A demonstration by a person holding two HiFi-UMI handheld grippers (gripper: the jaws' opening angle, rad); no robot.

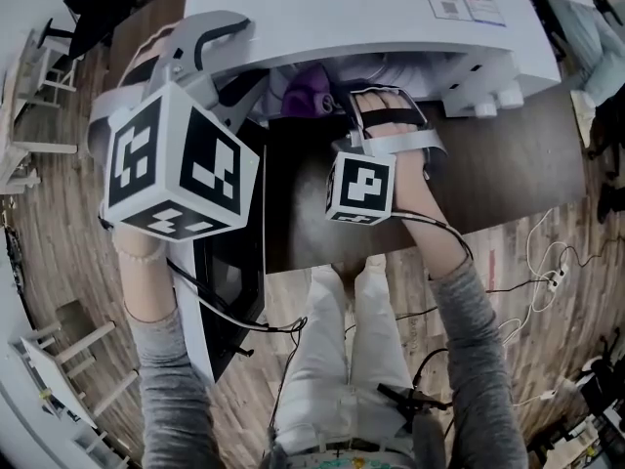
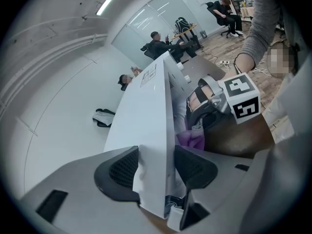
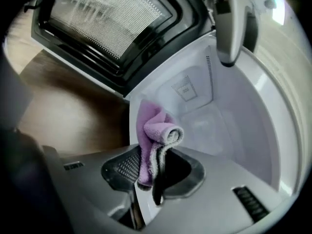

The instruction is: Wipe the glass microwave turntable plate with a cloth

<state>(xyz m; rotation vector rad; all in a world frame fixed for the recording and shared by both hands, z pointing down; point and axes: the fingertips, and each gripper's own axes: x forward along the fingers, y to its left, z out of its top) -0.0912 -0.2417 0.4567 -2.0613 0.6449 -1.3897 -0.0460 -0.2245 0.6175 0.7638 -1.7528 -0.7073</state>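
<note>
- A dark brown table (image 1: 508,164) is standing on a wood floor (image 1: 59,223) and carrying a white microwave (image 1: 342,8). The microwave's door (image 1: 229,281) is hanging open toward the person.
- Nearest, the left gripper (image 2: 157,168) is straddling an upright white wall of the microwave. Its jaws are set to the wall's width with the pads close against both faces, so it is probably steadying the oven.
- Just past the door, the right gripper (image 3: 153,172) is pinching a folded purple cloth (image 3: 153,126) between its jaws. The loose fold is sticking out ahead of the tips, and the gripper is reaching into the mouth of the white cavity (image 3: 229,116).
- The glass plate is not showing plainly in any view. It is most likely lying flat inside the cavity, ahead of the cloth and deeper in. The right gripper is clearly the nearer one, so wiping is calling for the cloth to travel forward along the jaws' own line and onto that floor.
- Farthest off, people are sitting at desks (image 2: 156,40) across the room.
</note>
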